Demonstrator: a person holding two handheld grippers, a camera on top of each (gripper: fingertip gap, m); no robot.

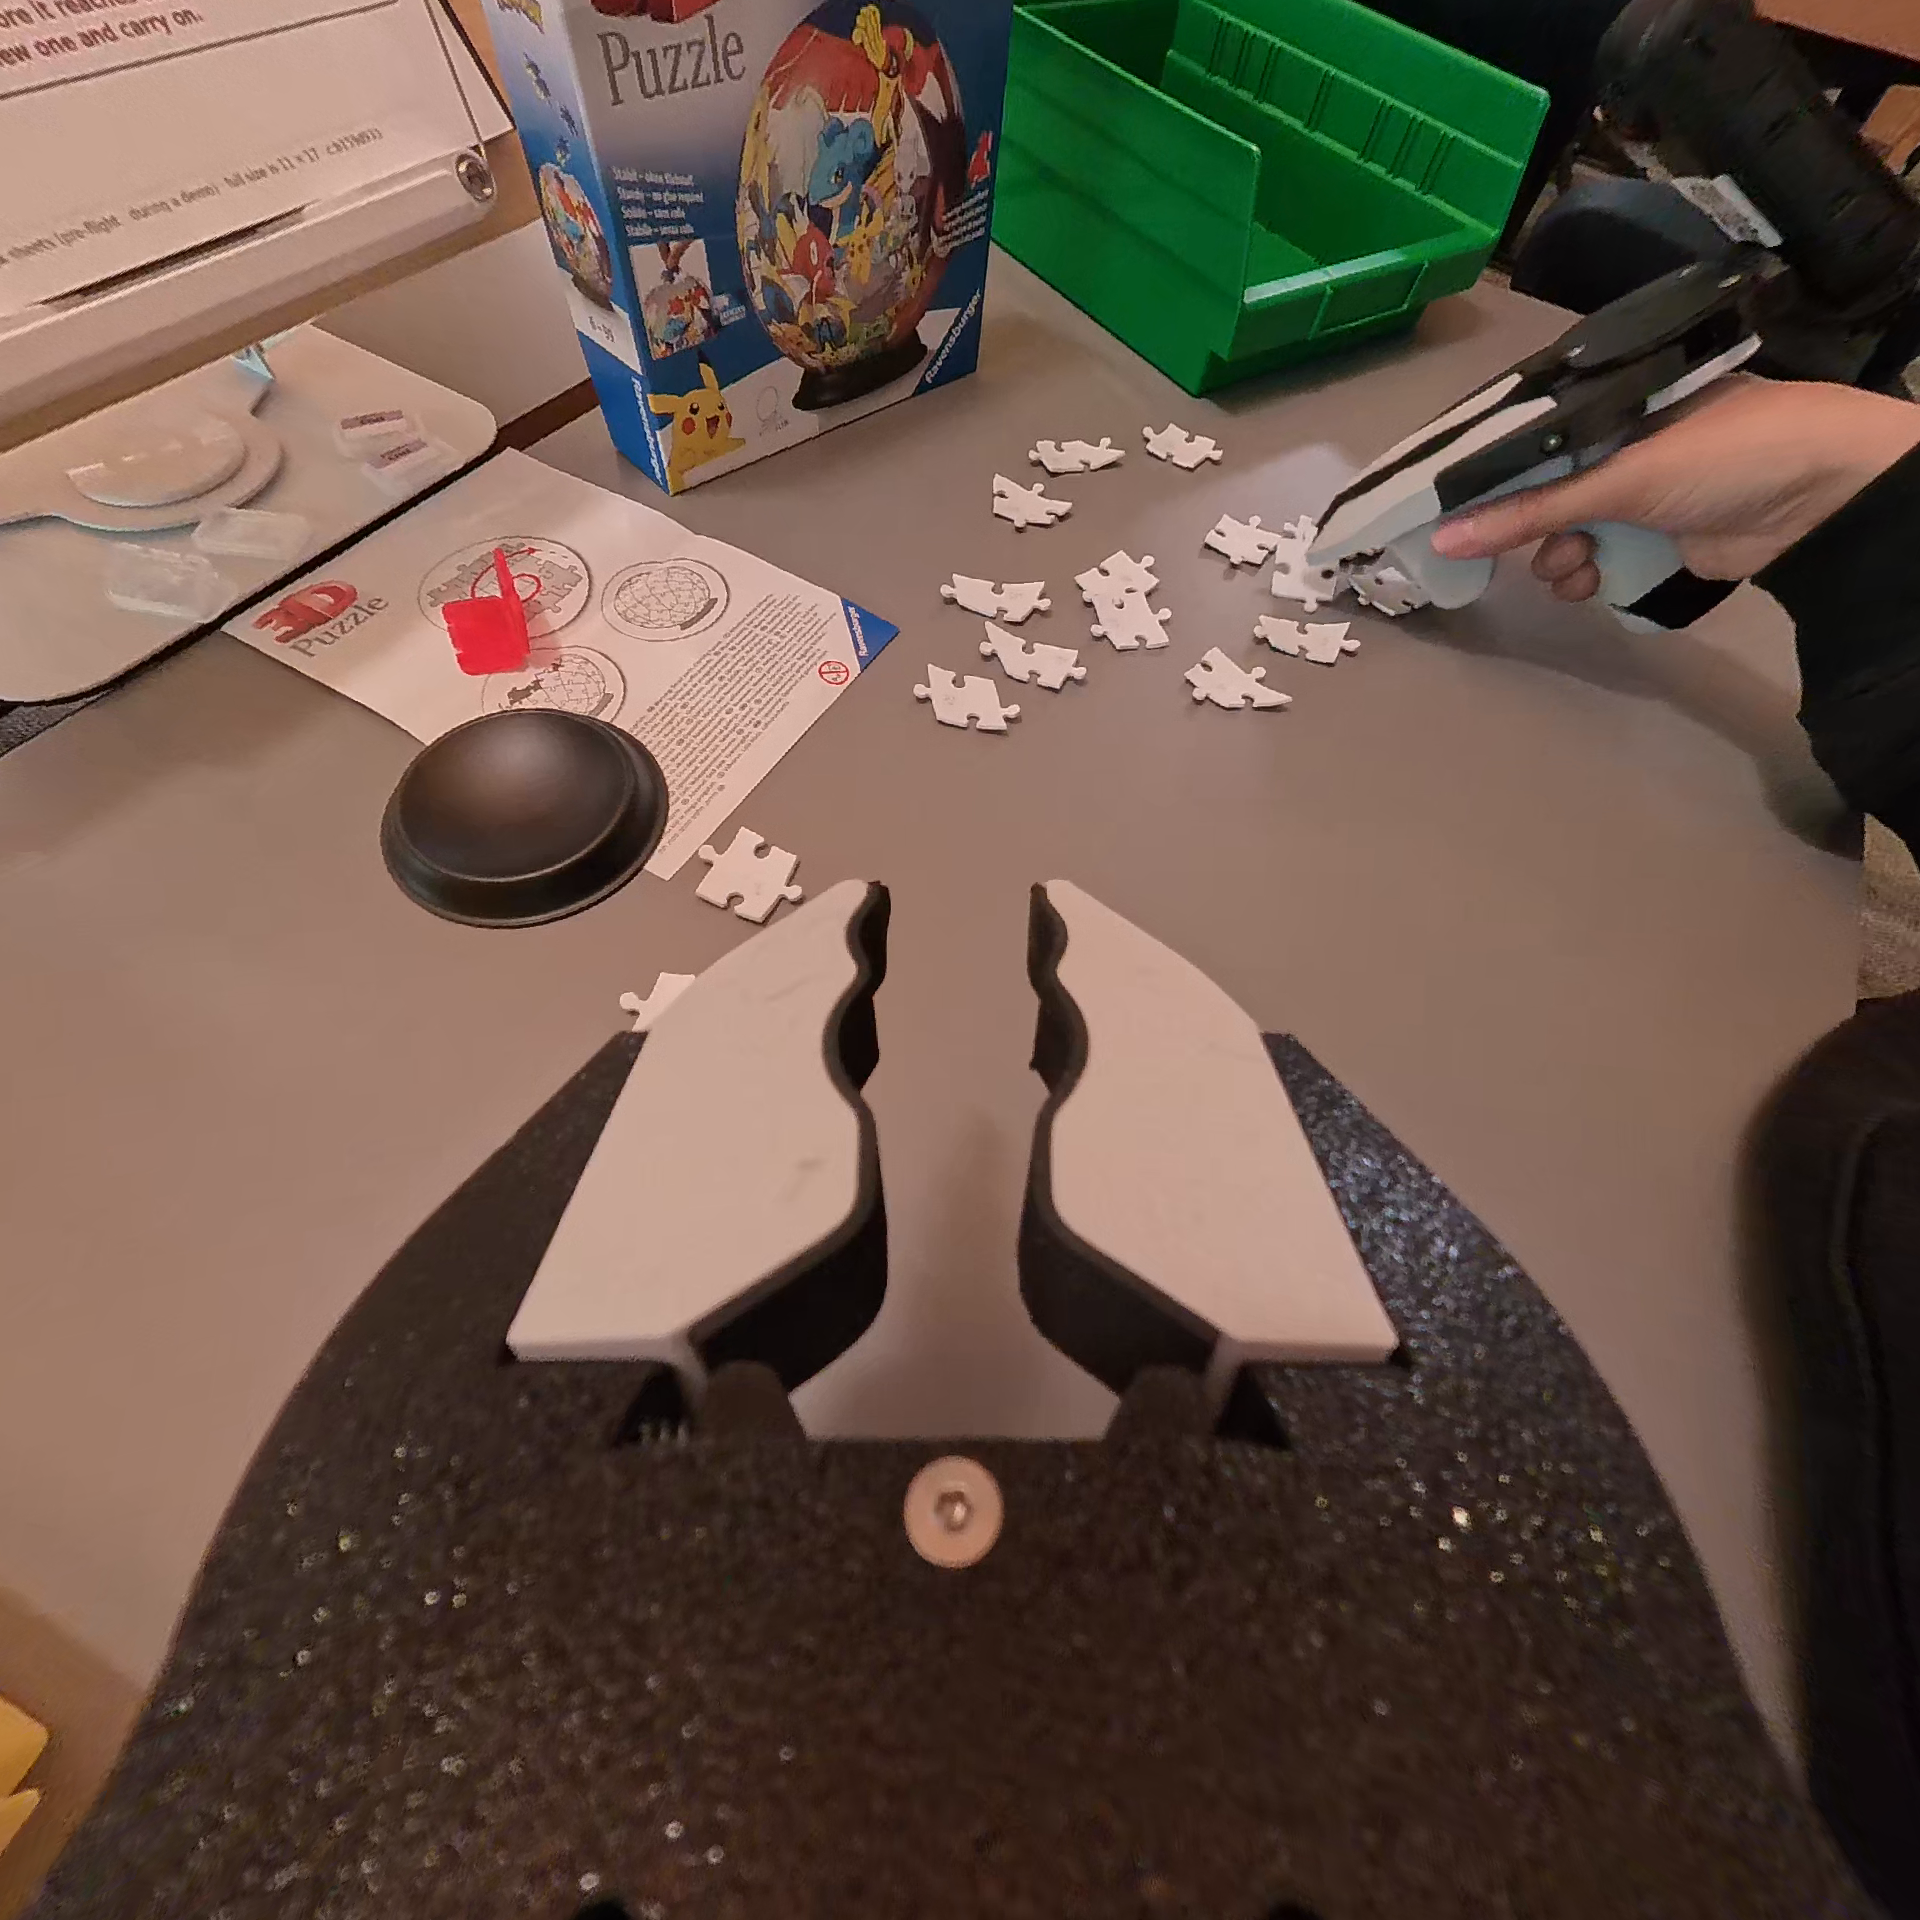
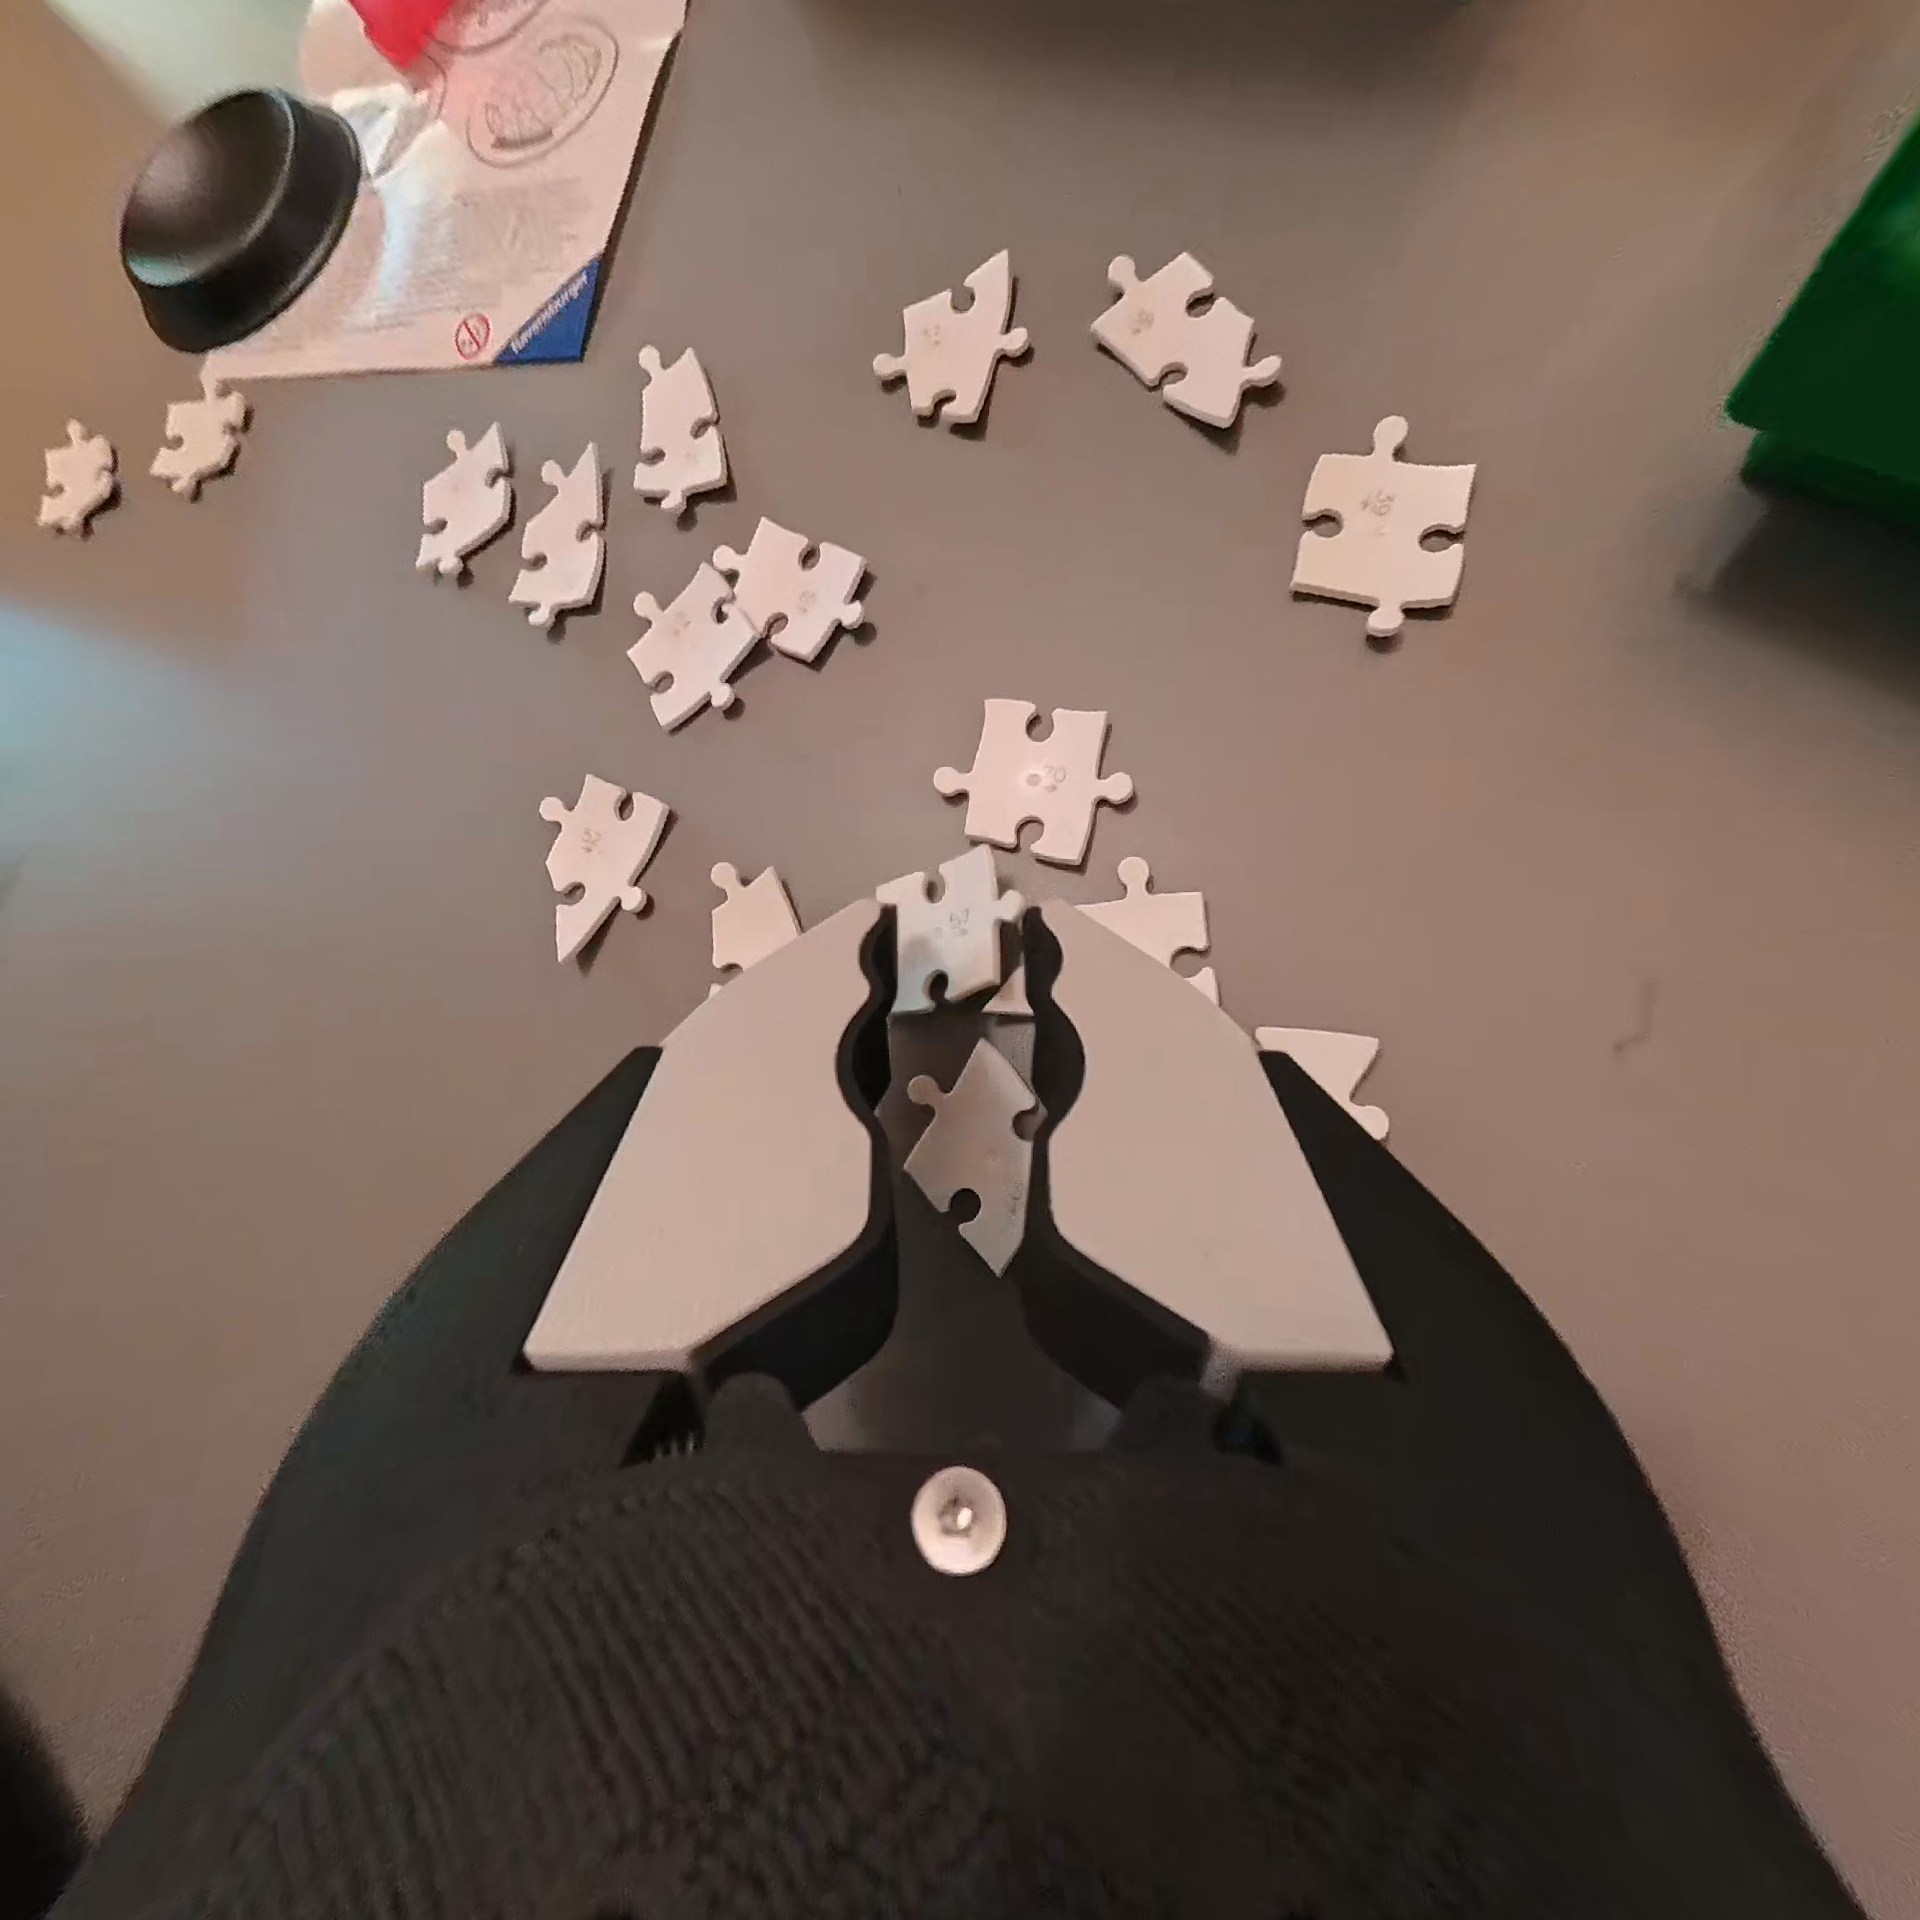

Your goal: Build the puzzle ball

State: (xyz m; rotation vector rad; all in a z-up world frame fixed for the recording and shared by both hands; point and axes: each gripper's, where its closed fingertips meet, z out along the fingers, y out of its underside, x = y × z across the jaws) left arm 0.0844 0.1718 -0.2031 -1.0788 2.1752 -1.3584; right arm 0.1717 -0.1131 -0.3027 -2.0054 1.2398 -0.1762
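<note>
Left gripper (image 1: 958,906): your fingers are spread with nothing between them, above bare table (image 1: 1351,935).
Right gripper (image 2: 954,925): your fingertips pinch 1 white puzzle piece (image 2: 948,940), tilted up off the table.
Loose pieces (image 2: 686,582): scattered white side up ahead of your right gripper; 1 more piece (image 2: 977,1164) lies under its fingers.
Black stand (image 1: 525,816): partly on the instruction sheet (image 1: 727,644).
Puzzle box (image 1: 769,229): upright, beside the green bin (image 1: 1247,187).

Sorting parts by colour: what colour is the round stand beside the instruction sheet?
Black, slightly glossy; the round stand shows best in the left wrist view.
</note>
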